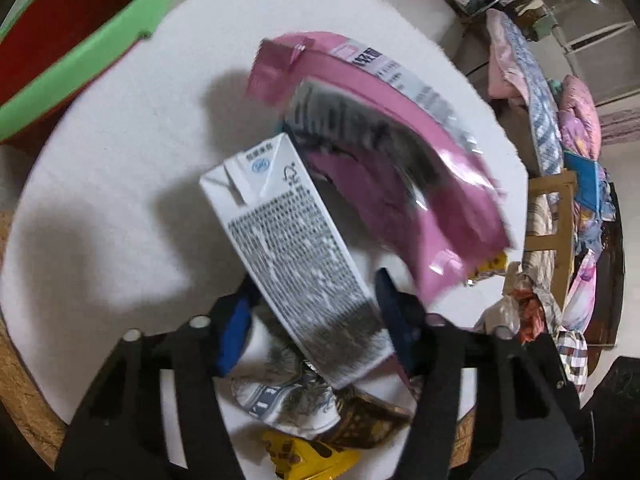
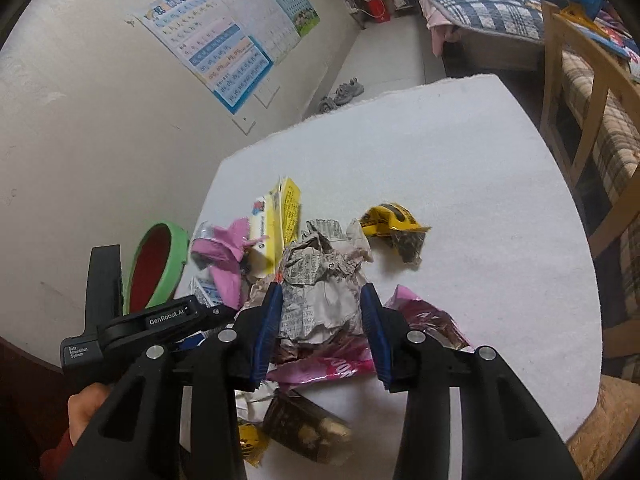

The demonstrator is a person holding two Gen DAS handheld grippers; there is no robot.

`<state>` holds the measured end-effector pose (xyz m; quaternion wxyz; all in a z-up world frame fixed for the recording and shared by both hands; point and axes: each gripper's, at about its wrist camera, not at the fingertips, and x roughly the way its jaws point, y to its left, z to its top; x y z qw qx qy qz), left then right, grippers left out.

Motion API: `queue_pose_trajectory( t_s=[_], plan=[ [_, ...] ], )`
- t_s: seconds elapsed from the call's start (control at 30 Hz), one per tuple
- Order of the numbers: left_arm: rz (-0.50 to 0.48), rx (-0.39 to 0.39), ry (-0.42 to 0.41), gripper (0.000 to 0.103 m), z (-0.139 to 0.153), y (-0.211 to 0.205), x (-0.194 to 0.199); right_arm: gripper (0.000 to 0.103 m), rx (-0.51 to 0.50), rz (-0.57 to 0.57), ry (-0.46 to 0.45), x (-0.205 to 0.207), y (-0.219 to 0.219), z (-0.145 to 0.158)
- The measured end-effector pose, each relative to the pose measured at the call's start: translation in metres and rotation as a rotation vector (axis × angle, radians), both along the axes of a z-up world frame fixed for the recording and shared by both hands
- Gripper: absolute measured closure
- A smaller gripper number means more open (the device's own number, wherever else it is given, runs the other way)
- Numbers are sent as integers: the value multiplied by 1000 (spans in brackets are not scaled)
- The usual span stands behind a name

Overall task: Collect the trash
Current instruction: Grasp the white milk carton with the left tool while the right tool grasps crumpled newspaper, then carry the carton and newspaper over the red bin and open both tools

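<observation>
A white milk carton (image 1: 296, 260) lies lengthwise between the blue pads of my left gripper (image 1: 316, 320), which is shut on it. Just beyond the carton is a blurred pink bag (image 1: 380, 152). In the right wrist view, my right gripper (image 2: 320, 316) is shut on a ball of crumpled newspaper (image 2: 320, 292) in the middle of the trash pile. The left gripper's black body (image 2: 160, 316) shows at the left of that view, its fingers hidden. The green bin (image 1: 80, 40) with a red inside stands past the table's left edge.
On the white table (image 2: 480, 200) lie a yellow wrapper (image 2: 392, 224), a pink-and-maroon bag (image 2: 420, 320), a brown wrapper (image 2: 304, 432) and a yellow-sided carton (image 2: 280, 216). A wooden chair (image 2: 580, 120) and a bed stand to the right. A hand (image 2: 88, 404) holds the left gripper.
</observation>
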<state>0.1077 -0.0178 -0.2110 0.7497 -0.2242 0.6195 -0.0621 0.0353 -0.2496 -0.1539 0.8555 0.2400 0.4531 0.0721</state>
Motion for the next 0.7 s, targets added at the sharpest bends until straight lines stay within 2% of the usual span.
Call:
queue_pose_trajectory(
  t_s=[0.07,0.37,0.7],
  plan=[
    [-14,7,-43,60,14,5,-8,63,-9,3,-23,-4,4,7],
    [-85,107,-217,62,63,23,-45,63,-34,31,-98,-14,21,31],
    [-72,166,-317,62,88,44,-59,63,-66,62,-153,-19,45,52]
  ],
)
